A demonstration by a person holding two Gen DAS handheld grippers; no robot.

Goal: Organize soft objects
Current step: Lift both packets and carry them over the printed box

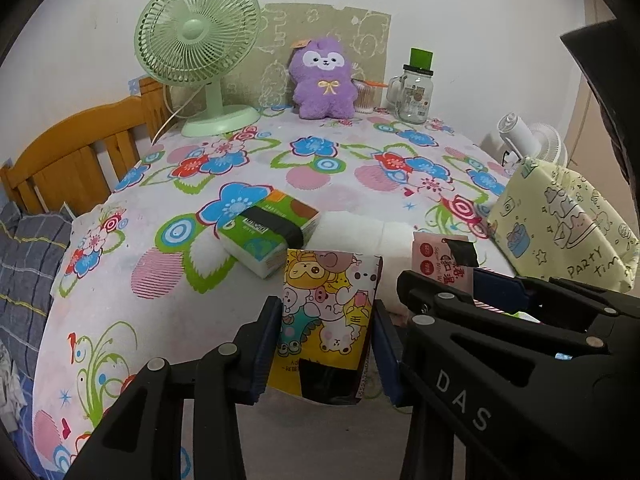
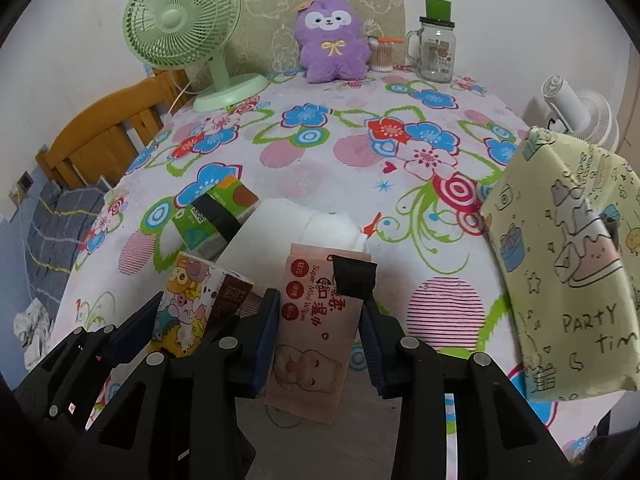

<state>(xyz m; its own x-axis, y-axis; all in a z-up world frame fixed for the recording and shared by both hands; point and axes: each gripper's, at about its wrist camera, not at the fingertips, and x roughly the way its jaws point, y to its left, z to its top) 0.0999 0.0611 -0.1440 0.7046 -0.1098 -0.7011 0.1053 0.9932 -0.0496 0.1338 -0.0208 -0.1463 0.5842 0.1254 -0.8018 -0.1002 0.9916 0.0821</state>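
Note:
My left gripper [image 1: 326, 316] is shut on a cartoon-print tissue pack [image 1: 326, 320], held upright above the near table edge; the pack also shows in the right wrist view [image 2: 188, 312]. My right gripper [image 2: 320, 320] is shut on a pink wet-wipes pack [image 2: 316, 328] with a black tape tab, just right of the left gripper; the wipes pack also shows in the left wrist view [image 1: 436, 260]. A green tissue pack [image 1: 268, 236] with a black band and a white folded cloth [image 2: 296, 228] lie on the table ahead. A purple plush toy [image 1: 322, 80] sits at the back.
A yellow "party time" bag [image 2: 568, 260] stands at the right table edge. A green fan [image 1: 200, 52], a glass jar mug [image 1: 412, 92] and a cotton-swab pot [image 2: 380, 54] stand at the back. A white fan [image 2: 580, 108] is at right. A wooden bed frame [image 1: 80, 148] is at left.

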